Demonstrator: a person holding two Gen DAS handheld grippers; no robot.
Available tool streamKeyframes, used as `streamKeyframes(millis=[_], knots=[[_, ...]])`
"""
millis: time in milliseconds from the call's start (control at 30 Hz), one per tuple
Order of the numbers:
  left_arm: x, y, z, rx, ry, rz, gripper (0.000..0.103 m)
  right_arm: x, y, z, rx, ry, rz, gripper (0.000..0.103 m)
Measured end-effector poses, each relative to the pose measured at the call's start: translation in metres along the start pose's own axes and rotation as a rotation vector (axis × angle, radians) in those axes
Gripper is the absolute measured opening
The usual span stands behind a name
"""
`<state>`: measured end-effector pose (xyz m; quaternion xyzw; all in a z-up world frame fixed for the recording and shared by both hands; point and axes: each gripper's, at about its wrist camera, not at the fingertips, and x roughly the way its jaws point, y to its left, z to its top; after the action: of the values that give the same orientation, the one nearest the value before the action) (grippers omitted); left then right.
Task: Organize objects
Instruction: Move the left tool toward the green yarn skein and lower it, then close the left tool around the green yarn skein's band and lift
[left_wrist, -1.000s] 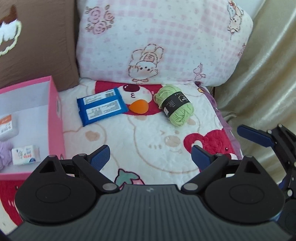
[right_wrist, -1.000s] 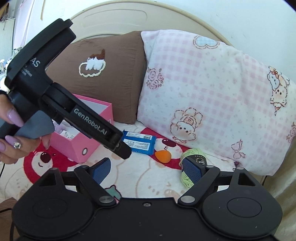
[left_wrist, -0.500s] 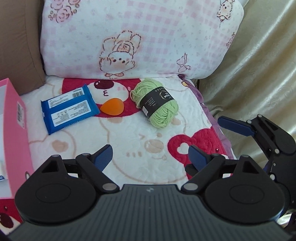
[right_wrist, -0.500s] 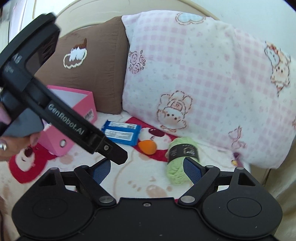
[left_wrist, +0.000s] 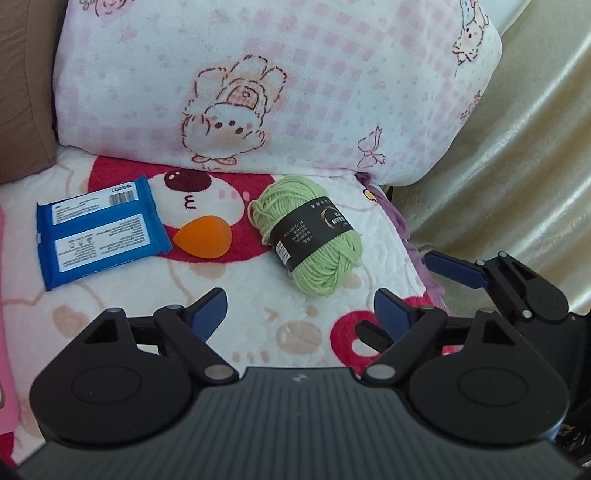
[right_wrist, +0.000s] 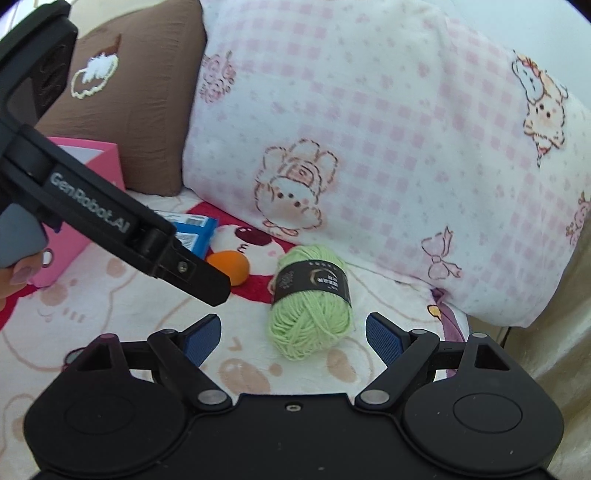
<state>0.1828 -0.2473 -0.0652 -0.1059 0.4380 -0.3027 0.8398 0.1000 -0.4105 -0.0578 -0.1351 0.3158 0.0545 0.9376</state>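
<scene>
A green yarn ball (left_wrist: 314, 240) with a black label lies on the cartoon-print blanket (left_wrist: 258, 332). An orange egg-shaped sponge (left_wrist: 203, 236) and a blue wipes pack (left_wrist: 99, 229) lie to its left. My left gripper (left_wrist: 299, 310) is open and empty, short of the yarn. My right gripper (right_wrist: 293, 332) is open too. The yarn (right_wrist: 310, 317) sits just ahead between its blue pads, which do not touch it. One finger (right_wrist: 199, 280) of the left gripper crosses the right wrist view and hides part of the sponge (right_wrist: 231, 264) and the pack (right_wrist: 192, 230).
A pink box (right_wrist: 99, 162) stands at the left, in front of a brown pillow (right_wrist: 129, 103). A pink-checked pillow (left_wrist: 277, 74) leans behind the objects. A cream curtain (left_wrist: 517, 184) hangs past the blanket's right edge. A hand (right_wrist: 14, 273) holds the left gripper's handle.
Both grippers have come down and forward toward the yarn, which now looks larger. The pink box has slid almost out of the left wrist view.
</scene>
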Motion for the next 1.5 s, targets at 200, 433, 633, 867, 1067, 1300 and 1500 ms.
streamKeyframes(millis=[200, 433, 633, 867, 1067, 1300, 1500], knots=[[0.022, 0.007, 0.001, -0.026, -0.020, -0.020, 0.087, 0.026, -0.007, -0.005, -0.037, 0.040, -0.013, 0.088], [0.043, 0.010, 0.001, -0.035, -0.056, -0.074, 0.087, 0.046, -0.016, -0.008, -0.036, 0.073, -0.028, 0.088], [0.057, 0.009, 0.003, -0.019, -0.054, -0.076, 0.087, 0.054, -0.023, -0.013, 0.006, 0.078, -0.026, 0.088], [0.075, 0.014, 0.004, -0.034, -0.047, -0.090, 0.087, 0.070, -0.026, -0.015, -0.026, 0.100, -0.005, 0.088], [0.078, 0.015, 0.006, -0.076, -0.087, -0.139, 0.084, 0.084, -0.020, -0.011, -0.164, 0.108, -0.021, 0.088], [0.092, 0.018, 0.005, -0.140, -0.112, -0.151, 0.080, 0.095, -0.013, 0.001, -0.191, 0.132, 0.039, 0.088], [0.110, 0.032, -0.001, -0.273, -0.079, -0.218, 0.070, 0.109, -0.015, 0.005, -0.125, 0.152, 0.026, 0.081]])
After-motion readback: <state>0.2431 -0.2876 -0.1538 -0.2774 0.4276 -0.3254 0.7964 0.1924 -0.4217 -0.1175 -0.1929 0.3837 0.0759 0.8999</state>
